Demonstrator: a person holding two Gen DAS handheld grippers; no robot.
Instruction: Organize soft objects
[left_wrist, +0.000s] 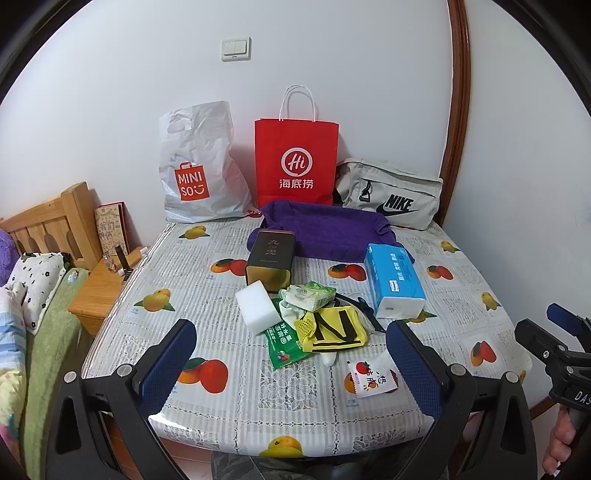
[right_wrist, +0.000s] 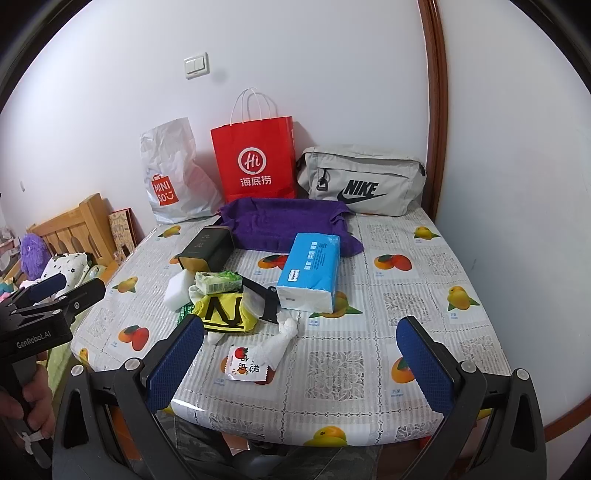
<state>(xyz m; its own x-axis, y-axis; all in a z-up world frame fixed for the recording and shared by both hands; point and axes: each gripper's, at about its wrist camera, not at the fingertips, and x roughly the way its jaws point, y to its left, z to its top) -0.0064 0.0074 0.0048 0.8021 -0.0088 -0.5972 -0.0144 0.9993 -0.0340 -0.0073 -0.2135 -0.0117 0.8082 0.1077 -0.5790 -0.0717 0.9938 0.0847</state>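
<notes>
A heap of small items lies mid-table: a white sponge block (left_wrist: 257, 307), a green tissue pack (left_wrist: 311, 295), a yellow pouch with black stripes (left_wrist: 338, 330), a green snack bag (left_wrist: 286, 343) and a white sock (right_wrist: 275, 343). A blue tissue pack (left_wrist: 394, 280) lies to their right and a purple towel (left_wrist: 325, 232) behind them. My left gripper (left_wrist: 291, 362) hangs open over the table's near edge, short of the heap. My right gripper (right_wrist: 301, 362) is open too, over the near edge with a small snack packet (right_wrist: 245, 363) between its fingers' line of sight.
A white Miniso bag (left_wrist: 195, 166), a red paper bag (left_wrist: 295, 162) and a grey Nike bag (left_wrist: 391, 195) stand against the wall. A dark tin (left_wrist: 271, 258) lies by the towel. A bed and wooden nightstand (left_wrist: 99, 288) are on the left.
</notes>
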